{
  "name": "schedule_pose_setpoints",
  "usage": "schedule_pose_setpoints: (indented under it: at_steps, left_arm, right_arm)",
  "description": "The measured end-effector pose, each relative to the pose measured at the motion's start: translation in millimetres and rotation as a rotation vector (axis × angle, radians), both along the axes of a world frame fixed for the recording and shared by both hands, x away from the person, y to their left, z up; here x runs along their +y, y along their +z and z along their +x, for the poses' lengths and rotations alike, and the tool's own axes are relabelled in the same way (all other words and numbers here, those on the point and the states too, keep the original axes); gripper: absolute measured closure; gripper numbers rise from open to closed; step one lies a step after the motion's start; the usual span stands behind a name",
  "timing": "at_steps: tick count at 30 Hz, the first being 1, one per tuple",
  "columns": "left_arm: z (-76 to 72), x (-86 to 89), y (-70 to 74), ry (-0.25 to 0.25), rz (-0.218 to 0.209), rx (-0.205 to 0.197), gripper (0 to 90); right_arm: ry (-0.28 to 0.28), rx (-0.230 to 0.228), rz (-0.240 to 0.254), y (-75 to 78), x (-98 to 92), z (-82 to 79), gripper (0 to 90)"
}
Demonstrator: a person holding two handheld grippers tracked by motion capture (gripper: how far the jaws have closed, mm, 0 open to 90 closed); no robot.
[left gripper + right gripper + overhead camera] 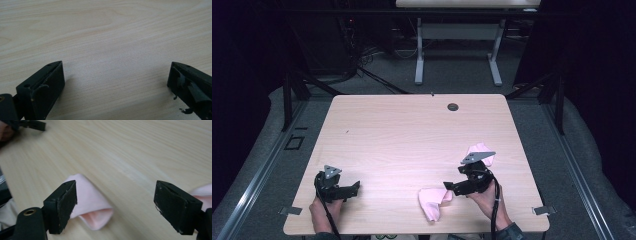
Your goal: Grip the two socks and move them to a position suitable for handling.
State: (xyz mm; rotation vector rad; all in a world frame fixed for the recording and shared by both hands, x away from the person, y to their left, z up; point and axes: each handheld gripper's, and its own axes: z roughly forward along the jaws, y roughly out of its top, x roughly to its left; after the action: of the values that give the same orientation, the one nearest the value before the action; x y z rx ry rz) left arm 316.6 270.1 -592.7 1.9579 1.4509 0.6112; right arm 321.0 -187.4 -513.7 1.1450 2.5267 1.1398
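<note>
Two pink socks lie on the light wooden table (412, 135) near its front right. One pink sock (430, 202) (91, 207) is folded just left of my right gripper (448, 188) (115, 205), whose jaws stand open above the wood with nothing between them. The other pink sock (482, 151) (203, 193) lies behind that gripper, partly hidden by its grey plate. My left gripper (354, 187) (116, 82) rests open at the front left, over bare wood, and it shows far off as the left gripper (30, 124) in the right gripper view.
A dark round grommet (453, 106) sits near the table's far edge. Metal clips (291, 210) stick out at both front corners. Beyond the table stand another desk's white legs (419, 55) and floor cables (362, 55).
</note>
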Motion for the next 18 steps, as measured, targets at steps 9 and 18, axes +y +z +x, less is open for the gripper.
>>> schedule_pose_setpoints:
  at_steps: [9,18]
  left_arm:
    - [0.0,0.0,0.0,0.0,0.0,0.0,1.2]
    - [0.0,0.0,0.0,0.0,0.0,0.0,1.1]
  right_arm:
    - [-0.118,-0.009,-0.066,-4.4,-29.5,33.8,8.5]
    - [-0.266,0.031,-0.1,-14.4,-62.0,77.5,6.3]
